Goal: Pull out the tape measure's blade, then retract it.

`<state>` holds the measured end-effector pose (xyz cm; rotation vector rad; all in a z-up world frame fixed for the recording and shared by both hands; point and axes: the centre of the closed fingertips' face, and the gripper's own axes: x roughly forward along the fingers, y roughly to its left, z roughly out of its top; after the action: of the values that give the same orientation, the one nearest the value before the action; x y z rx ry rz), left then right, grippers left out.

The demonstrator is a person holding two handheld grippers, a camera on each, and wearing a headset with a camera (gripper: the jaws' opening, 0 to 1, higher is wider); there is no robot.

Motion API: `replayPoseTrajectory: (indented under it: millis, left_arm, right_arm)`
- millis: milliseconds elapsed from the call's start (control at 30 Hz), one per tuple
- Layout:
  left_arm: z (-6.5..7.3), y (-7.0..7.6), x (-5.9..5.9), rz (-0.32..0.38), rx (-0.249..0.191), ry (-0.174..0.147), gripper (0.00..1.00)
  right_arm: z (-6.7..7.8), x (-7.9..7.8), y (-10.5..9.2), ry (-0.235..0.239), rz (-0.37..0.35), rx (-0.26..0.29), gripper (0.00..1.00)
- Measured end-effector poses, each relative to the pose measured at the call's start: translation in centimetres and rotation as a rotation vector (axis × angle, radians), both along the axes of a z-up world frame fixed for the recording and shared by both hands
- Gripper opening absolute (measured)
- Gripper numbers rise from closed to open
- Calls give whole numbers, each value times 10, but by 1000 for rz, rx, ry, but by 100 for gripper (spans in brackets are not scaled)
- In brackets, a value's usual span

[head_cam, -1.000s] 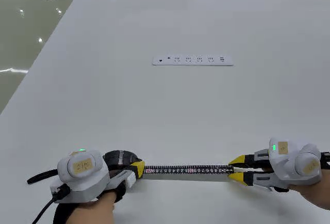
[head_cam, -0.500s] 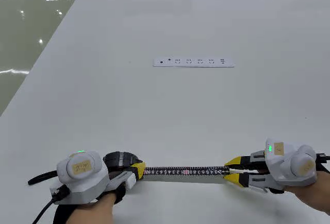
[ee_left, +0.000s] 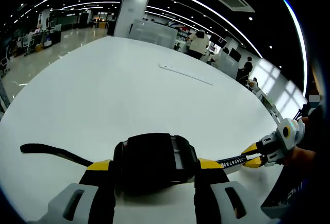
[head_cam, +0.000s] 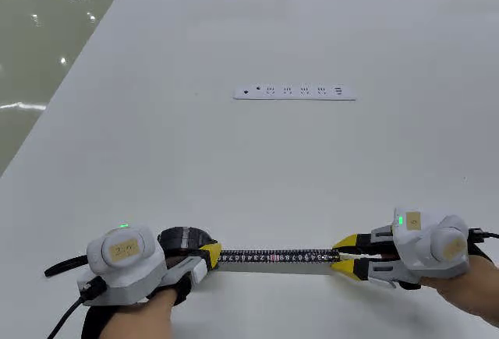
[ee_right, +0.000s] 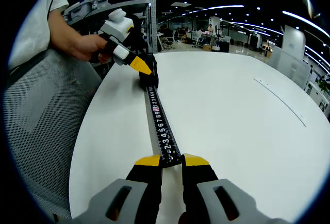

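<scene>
The tape measure (head_cam: 185,239) is a black, rounded case low on the white table (head_cam: 234,160), at about 7 o'clock in the head view, clamped between the left gripper's (ee_left: 153,165) yellow-tipped jaws. Its blade (head_cam: 277,256) is drawn out, dark with white numerals and one red mark. It lies flat and straight toward 3 o'clock, its tip pinched by the right gripper (ee_right: 172,160).

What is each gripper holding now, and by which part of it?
The left gripper is shut on the tape measure, around its black case. The right gripper pinches the blade at its free end.
</scene>
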<state>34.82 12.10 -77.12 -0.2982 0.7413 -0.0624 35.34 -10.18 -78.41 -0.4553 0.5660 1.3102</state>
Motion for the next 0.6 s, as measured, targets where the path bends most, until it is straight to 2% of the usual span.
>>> replayPoseTrajectory:
  millis: [600]
  left_arm:
    - [0,1,0,3,-11,1,58]
  right_arm:
    - [0,0,21,12,19,27,10]
